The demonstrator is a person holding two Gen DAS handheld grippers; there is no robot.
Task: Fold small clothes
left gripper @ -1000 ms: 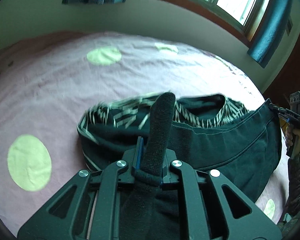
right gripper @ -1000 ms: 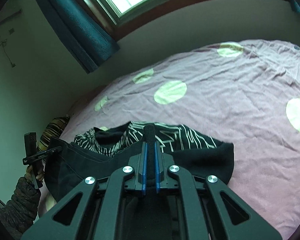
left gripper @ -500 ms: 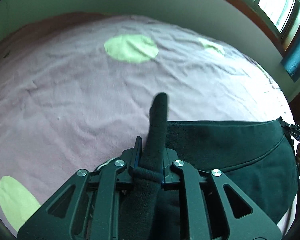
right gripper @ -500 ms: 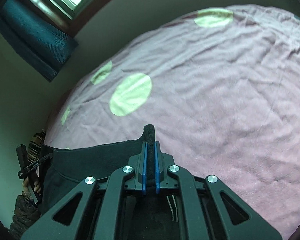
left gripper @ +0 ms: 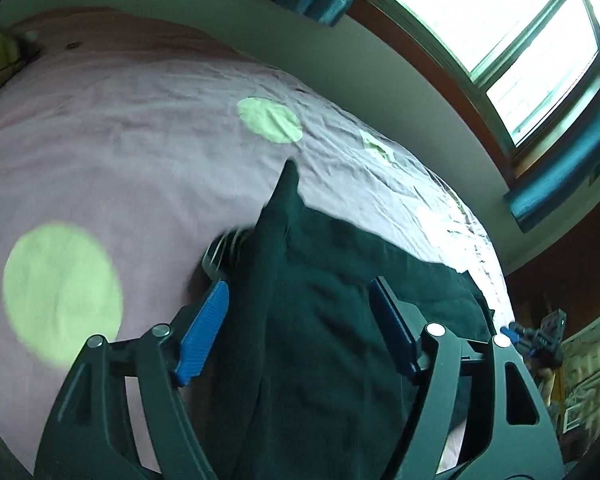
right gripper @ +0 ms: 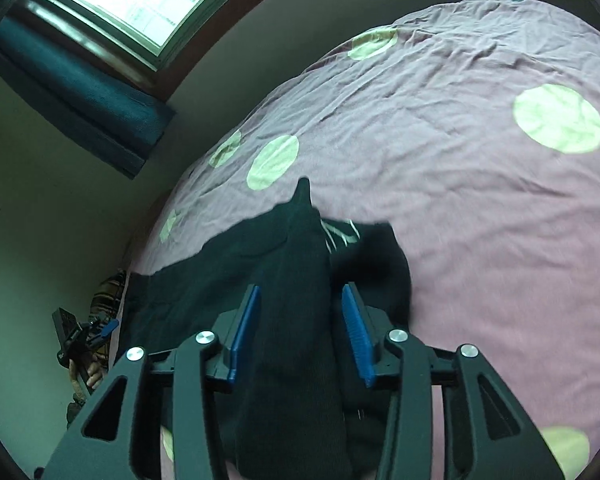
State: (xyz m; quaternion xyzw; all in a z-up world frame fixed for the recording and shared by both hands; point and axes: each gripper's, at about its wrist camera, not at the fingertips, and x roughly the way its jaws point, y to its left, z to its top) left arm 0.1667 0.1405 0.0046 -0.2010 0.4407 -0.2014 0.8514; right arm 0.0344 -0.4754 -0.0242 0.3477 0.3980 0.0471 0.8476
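A dark green garment (left gripper: 340,280) lies folded over on the pink bed sheet (left gripper: 120,152), with a sliver of its white-striped part (left gripper: 220,248) showing at the left fold. My left gripper (left gripper: 298,284) hangs just over it, jaws opening. The blue pads (left gripper: 204,328) stand wide, and a loose ridge of cloth rises between them, pressed by neither. In the right wrist view my right gripper (right gripper: 299,288) is opening too. The garment's (right gripper: 292,280) ridge stands slack between its pads (right gripper: 356,332). Each view shows the other gripper small at the garment's far end.
Pale green dots (left gripper: 60,292) mark the sheet (right gripper: 460,160). A window (left gripper: 500,20) with teal curtains (right gripper: 80,92) runs along the wall behind the bed. A striped pillow (right gripper: 108,292) sits at the bed's end. A hand (right gripper: 88,376) holds the left gripper.
Both grippers carried the dark edge forward over the striped part and sank toward the bed. Their jaws, shut on the cloth before, have since parted, and the cloth sags between them.
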